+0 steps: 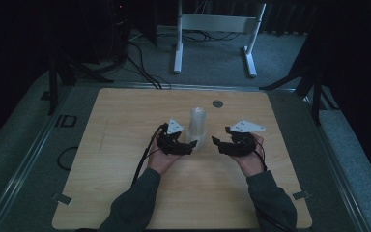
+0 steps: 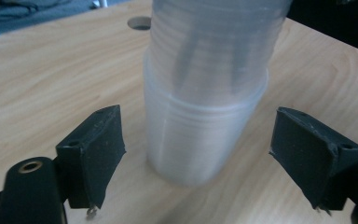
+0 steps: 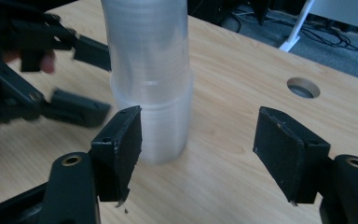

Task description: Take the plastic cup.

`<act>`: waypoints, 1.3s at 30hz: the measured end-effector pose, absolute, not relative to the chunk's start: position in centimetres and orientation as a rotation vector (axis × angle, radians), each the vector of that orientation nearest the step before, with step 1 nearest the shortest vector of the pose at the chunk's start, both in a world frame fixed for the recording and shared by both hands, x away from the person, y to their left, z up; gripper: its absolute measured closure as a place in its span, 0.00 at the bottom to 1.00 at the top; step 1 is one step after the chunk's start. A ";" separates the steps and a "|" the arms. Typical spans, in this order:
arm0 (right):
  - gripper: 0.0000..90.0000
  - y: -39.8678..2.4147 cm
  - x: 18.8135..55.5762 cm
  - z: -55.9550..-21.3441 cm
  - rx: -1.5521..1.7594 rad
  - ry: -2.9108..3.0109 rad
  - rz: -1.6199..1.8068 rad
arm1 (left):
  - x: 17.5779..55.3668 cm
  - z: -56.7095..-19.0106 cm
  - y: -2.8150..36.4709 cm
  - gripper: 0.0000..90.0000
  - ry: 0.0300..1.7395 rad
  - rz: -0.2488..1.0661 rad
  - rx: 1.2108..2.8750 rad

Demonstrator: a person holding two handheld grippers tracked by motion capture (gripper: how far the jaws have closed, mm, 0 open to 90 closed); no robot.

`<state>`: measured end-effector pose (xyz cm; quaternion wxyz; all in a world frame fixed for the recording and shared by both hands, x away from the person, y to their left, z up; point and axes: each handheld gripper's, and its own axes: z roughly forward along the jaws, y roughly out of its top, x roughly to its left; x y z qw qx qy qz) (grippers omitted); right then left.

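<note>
Two open grippers (image 1: pixel 192 147) (image 1: pixel 214 141) flanking unlabelled clear cup stack (image 1: pixel 197 126)

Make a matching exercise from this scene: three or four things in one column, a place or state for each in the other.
1. stack of clear plastic cups
2. left gripper
3. right gripper
4. round hole

a. open, off to one side of the stack
b. cut into the far part of the table
c. upright, mid-table
d. open, jaws either side of the stack's base

Pairs: 1-c, 2-d, 3-a, 4-b

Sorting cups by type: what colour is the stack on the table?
The stack of cups is clear, frosted plastic; the left gripper view shows it best.
</note>
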<state>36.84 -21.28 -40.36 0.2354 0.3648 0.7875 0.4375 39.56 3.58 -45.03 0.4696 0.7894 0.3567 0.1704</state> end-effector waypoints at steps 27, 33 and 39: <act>0.34 -16.4 40.2 -37.7 0.900 2.145 1.309 | 40.8 -46.0 2.1 0.24 0.865 0.436 1.929; 0.34 -15.5 40.9 -37.5 0.886 2.146 1.315 | 40.7 -45.9 2.1 0.25 0.862 0.442 1.929; 0.36 -14.6 41.6 -37.4 0.863 2.167 1.301 | 40.6 -45.9 2.1 0.25 0.858 0.448 1.929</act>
